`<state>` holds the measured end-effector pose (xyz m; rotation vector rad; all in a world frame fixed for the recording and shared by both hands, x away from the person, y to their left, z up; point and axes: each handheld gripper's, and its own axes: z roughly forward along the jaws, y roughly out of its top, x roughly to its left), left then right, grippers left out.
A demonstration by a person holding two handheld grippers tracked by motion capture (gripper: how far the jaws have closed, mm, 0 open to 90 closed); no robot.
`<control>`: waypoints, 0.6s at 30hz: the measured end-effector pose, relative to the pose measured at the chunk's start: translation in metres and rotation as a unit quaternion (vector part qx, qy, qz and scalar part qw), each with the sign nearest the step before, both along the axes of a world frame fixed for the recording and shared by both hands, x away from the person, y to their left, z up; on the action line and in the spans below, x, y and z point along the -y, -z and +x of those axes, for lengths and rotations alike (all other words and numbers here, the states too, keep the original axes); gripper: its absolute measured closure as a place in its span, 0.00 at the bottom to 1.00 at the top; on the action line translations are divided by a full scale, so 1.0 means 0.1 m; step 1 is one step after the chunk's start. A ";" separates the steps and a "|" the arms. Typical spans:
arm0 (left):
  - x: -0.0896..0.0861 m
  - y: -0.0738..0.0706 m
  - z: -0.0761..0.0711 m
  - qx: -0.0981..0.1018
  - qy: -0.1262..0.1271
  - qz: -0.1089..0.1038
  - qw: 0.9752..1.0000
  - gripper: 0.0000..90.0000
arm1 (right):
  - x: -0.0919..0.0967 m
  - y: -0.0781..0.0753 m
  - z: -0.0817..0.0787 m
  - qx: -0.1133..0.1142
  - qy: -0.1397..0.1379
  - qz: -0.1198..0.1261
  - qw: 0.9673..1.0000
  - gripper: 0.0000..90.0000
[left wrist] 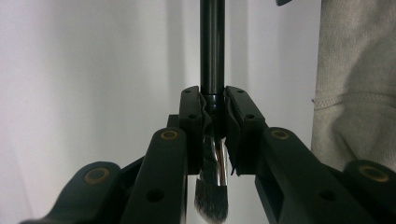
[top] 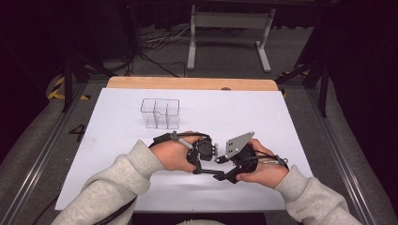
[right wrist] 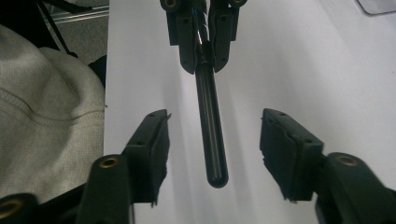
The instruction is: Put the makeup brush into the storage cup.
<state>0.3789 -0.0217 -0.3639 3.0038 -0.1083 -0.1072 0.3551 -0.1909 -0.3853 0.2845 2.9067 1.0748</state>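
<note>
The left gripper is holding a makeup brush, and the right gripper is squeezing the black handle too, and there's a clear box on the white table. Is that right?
Not quite. The right gripper is not squeezing the handle: in the right gripper view its fingers stand apart on both sides of the black handle of the makeup brush. The left gripper does hold it, and the clear box is on the white table.

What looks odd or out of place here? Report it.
Nothing is spilled or broken. The left gripper clamps the makeup brush by its ferrule; its handle lies between the right gripper's open jaws. Clear organizer stands upright.
</note>
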 end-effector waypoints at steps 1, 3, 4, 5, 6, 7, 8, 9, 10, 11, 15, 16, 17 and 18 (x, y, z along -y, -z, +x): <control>0.00 0.00 0.00 0.001 0.000 -0.001 1.000 0.87 | 0.00 0.00 0.00 0.000 -0.005 -0.001 1.000 0.53; 0.00 0.00 0.00 0.005 0.001 -0.004 1.000 0.87 | -0.01 0.02 0.00 -0.003 -0.005 -0.003 1.000 0.57; 0.00 -0.01 0.00 0.004 0.001 -0.003 1.000 0.87 | -0.01 0.02 -0.01 -0.004 -0.002 -0.004 1.000 0.58; 0.00 0.00 -0.01 0.005 -0.004 -0.008 1.000 0.87 | -0.01 0.03 0.00 -0.004 -0.009 -0.007 1.000 0.60; 0.00 0.00 -0.02 0.004 -0.008 -0.010 1.000 0.87 | -0.01 0.03 -0.01 -0.004 -0.004 -0.007 1.000 0.62; 0.01 -0.01 -0.02 0.003 -0.008 -0.008 1.000 0.87 | -0.02 0.04 -0.01 -0.006 -0.005 -0.008 1.000 0.64; 0.01 -0.01 -0.02 0.003 -0.007 -0.009 1.000 0.87 | -0.02 0.04 -0.01 -0.008 -0.010 -0.010 1.000 0.65; 0.01 -0.01 -0.02 0.003 -0.007 -0.009 1.000 0.87 | -0.02 0.05 -0.01 -0.010 -0.006 -0.009 1.000 0.67; 0.01 -0.01 -0.02 0.003 -0.008 -0.009 1.000 0.87 | -0.02 0.05 -0.01 -0.009 -0.010 -0.011 1.000 0.69; 0.01 0.00 -0.02 -0.002 -0.011 -0.008 1.000 0.87 | -0.03 0.06 -0.01 -0.010 -0.007 -0.011 1.000 0.71; 0.01 0.01 -0.03 0.001 -0.011 -0.012 1.000 0.87 | -0.04 0.09 -0.01 -0.010 -0.010 -0.017 1.000 0.76; 0.01 0.01 -0.02 0.003 -0.005 -0.008 1.000 0.87 | -0.04 0.10 0.00 -0.009 -0.020 -0.017 1.000 0.77; 0.01 0.02 -0.02 0.001 -0.005 -0.008 1.000 0.87 | -0.04 0.10 0.00 -0.008 -0.021 -0.018 1.000 0.79; 0.02 0.02 -0.02 0.000 -0.004 -0.006 1.000 0.87 | -0.04 0.10 -0.01 -0.008 -0.013 -0.018 1.000 0.80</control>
